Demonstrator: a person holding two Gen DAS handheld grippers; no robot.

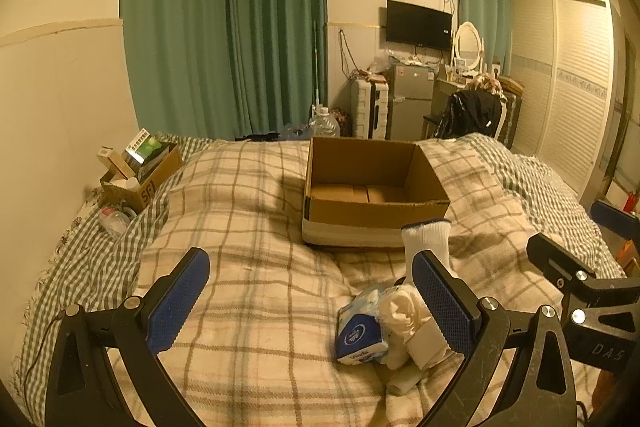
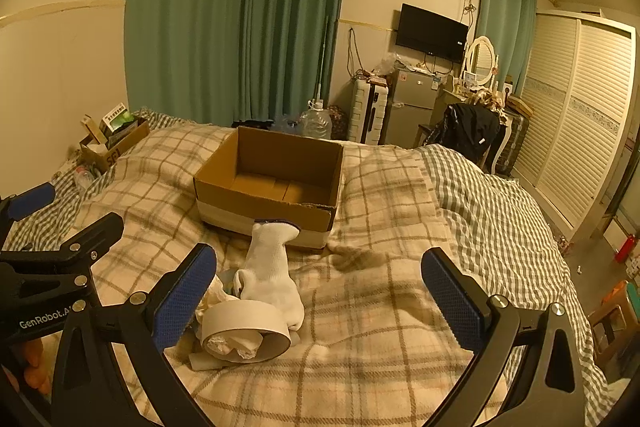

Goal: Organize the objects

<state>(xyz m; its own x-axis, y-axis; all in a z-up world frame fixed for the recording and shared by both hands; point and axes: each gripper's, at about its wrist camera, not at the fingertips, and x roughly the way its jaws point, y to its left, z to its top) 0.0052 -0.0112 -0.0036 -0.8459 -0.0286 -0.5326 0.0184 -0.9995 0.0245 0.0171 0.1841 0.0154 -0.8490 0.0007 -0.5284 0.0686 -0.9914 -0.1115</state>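
An empty cardboard box (image 1: pixel 376 187) (image 2: pixel 276 179) sits open on the plaid blanket in the middle of the bed. In front of it lies a small pile: a white sock (image 1: pixel 426 241) (image 2: pixel 272 267), a blue and white tissue pack (image 1: pixel 358 333), a crumpled white cloth (image 1: pixel 402 311) and a roll of pale tape (image 2: pixel 244 323) (image 1: pixel 428 345). My left gripper (image 1: pixel 310 301) is open, the pile lying just inside its right finger. My right gripper (image 2: pixel 318 297) is open too, with the pile by its left finger. Neither holds anything.
A smaller cardboard box (image 1: pixel 140 171) (image 2: pixel 112 143) full of items stands at the bed's far left by the wall, a plastic bottle (image 1: pixel 114 221) beside it. Beyond the bed are a water jug (image 1: pixel 324 123), a fridge (image 1: pixel 412 103), a chair with dark clothes (image 1: pixel 472 113) and a wardrobe (image 2: pixel 580 115).
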